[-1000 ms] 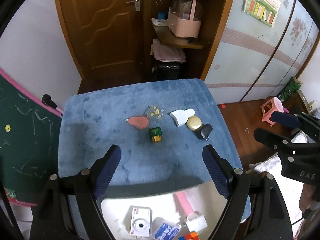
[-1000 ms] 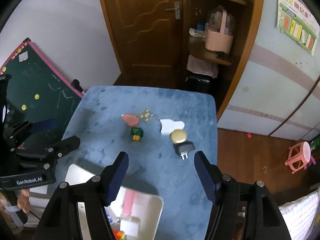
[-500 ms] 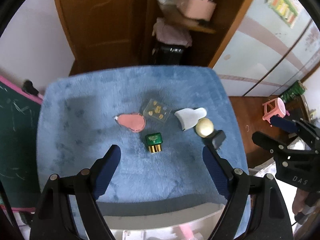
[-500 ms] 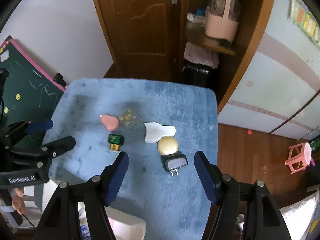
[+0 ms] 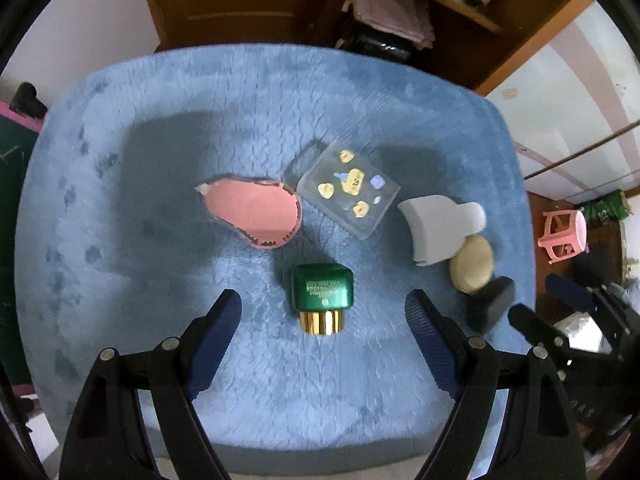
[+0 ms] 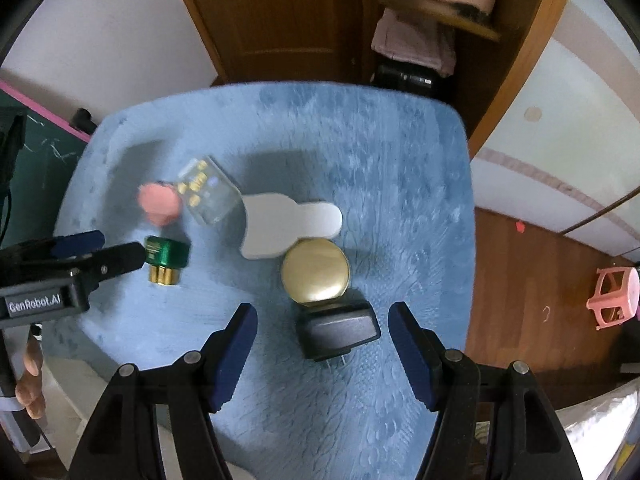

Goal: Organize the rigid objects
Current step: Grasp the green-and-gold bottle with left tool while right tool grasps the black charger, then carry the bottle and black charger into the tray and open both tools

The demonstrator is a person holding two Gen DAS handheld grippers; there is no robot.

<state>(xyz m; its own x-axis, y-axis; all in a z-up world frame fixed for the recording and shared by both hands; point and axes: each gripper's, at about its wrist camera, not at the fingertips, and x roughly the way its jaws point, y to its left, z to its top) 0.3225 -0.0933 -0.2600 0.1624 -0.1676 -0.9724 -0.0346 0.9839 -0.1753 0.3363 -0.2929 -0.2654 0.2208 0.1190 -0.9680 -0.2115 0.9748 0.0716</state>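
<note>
Left wrist: my left gripper (image 5: 323, 312) spread wide, empty, jaws flanking green bottle w/ gold cap (image 5: 322, 295) at frame centre, not touching. Risk: bottle lies on plush blue cover (image 5: 160, 128); a pad could nudge it & roll it.

Right wrist: right gripper (image 6: 323, 324) also apart, empty, over black charger (image 6: 338, 330), which touches gold round tin (image 6: 315, 271) — I may drag both. Wood door (image 6: 256, 12) upper frame.
</note>
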